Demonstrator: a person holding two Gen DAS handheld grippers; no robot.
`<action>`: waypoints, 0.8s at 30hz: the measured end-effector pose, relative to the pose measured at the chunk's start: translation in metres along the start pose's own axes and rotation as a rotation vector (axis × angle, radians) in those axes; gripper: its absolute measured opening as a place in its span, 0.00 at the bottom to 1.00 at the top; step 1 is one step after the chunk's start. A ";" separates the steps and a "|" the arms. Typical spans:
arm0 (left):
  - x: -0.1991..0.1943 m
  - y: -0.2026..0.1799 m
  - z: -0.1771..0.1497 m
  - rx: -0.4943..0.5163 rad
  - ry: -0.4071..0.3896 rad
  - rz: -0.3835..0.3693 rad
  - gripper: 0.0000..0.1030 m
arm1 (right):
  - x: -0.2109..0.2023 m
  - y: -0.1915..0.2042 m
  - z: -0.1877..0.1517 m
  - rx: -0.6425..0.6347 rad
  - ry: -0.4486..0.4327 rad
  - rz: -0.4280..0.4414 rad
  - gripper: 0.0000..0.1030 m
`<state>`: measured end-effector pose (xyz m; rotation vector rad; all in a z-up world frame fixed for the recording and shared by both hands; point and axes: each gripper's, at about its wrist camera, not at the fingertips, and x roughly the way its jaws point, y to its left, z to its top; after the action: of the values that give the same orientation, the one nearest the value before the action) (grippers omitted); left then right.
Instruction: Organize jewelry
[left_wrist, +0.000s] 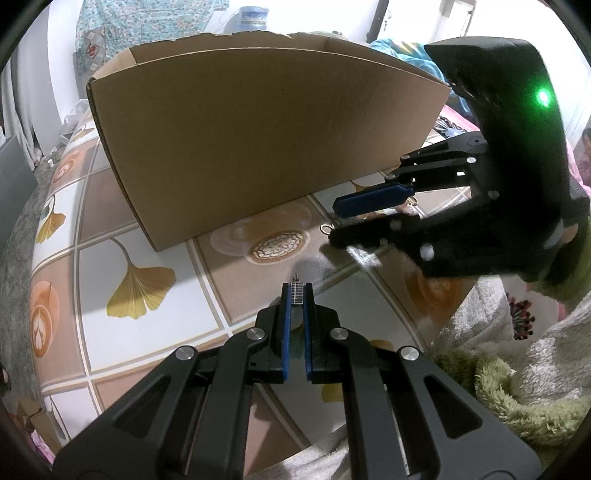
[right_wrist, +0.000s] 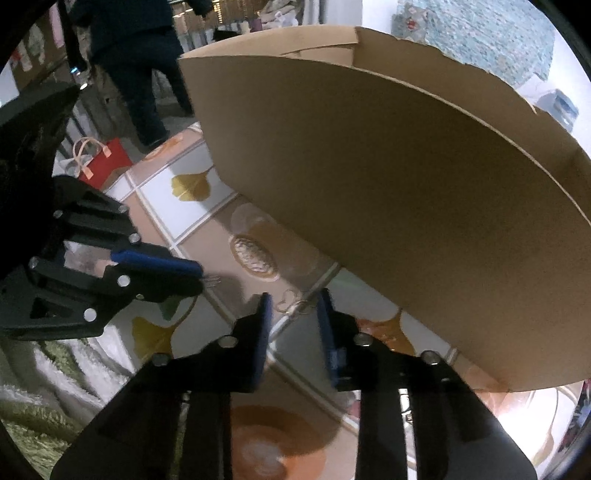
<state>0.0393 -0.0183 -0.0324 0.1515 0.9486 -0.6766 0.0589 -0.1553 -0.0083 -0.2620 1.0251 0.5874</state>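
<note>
Fingers (left_wrist: 309, 295) of the left gripper (left_wrist: 296, 295) are clenched on a small silver jewelry piece (left_wrist: 296, 294), a ladder-patterned strip with a tiny ring at its tip, at lower centre of the left wrist view. We read this as a firm pinch; the piece pokes just past the fingertips.

Right gripper (right_wrist: 293, 306) stands released, its jaws apart. Between them, on the tablecloth (left_wrist: 122, 254), lies a second jewelry piece (right_wrist: 291, 303), thin wire loops with a small clasp, at centre of the right wrist view. The pads do not press on it. In the left wrist view the same loops (left_wrist: 327, 229) show just past the right gripper's lower finger, right of centre.

A cardboard box (left_wrist: 258, 140) fills the upper half of both views, open at the top, standing on the tablecloth just behind the two pieces. We cannot see inside it.

Step in hand, as we judge it: picking up the loose piece with the right gripper, while the left one holds its piece ready.

Next move, as we judge it: lower the right fingertips to straddle the loops, then close. The wire lies flat and thin, so the pads must meet at tablecloth level or they will close on nothing. Afterwards both pieces likely go over the box wall.
</note>
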 end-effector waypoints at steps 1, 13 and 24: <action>0.000 -0.001 0.000 0.000 0.000 0.000 0.05 | 0.000 -0.002 0.000 0.011 0.000 0.012 0.19; 0.001 -0.002 0.001 0.001 0.000 0.000 0.05 | -0.003 -0.003 -0.005 0.036 -0.018 0.014 0.04; 0.001 -0.002 0.002 0.006 0.001 -0.001 0.05 | -0.012 -0.003 -0.002 -0.013 -0.036 0.000 0.24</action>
<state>0.0397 -0.0213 -0.0313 0.1567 0.9482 -0.6804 0.0544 -0.1626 0.0012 -0.2623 0.9864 0.5973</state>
